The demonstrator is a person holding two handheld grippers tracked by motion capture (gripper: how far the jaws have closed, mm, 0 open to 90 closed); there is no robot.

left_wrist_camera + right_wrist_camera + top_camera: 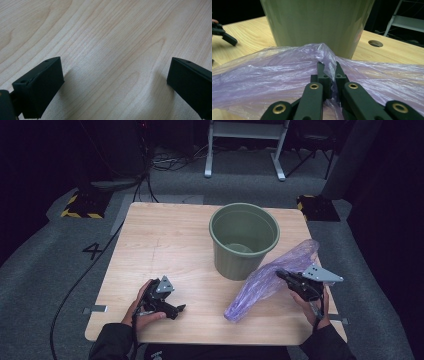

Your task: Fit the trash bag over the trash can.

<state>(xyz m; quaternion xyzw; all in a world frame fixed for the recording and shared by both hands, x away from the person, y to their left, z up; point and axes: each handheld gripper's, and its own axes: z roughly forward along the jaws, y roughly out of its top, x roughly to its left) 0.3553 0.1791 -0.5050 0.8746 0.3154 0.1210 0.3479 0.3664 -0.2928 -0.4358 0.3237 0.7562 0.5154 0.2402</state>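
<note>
The right gripper is pinching a fold of the thin purple plastic bag, its jaws pressed together on the film with a crest of plastic bunched up just ahead of the tips. In the high view that gripper holds the bag by its middle, so one end trails down to the counter on the near side and the other rises past the gripper's far side. The green bucket stands directly ahead of the jaws, close enough that its wall looms right behind the pinched fold.

The left gripper rests low over the counter, well off to the side of the bag, its jaws spread wide with nothing but bare wood between them.

The step in hand looks like lifting the bag to line the bucket. The next move probably calls for finding the bag's open edge: the left gripper would need to come across and catch the film beside the right one, so the two can pull the mouth apart and carry it over the bucket's rim. The film is slippery and clingy, so a shallow pinch could slide off.
</note>
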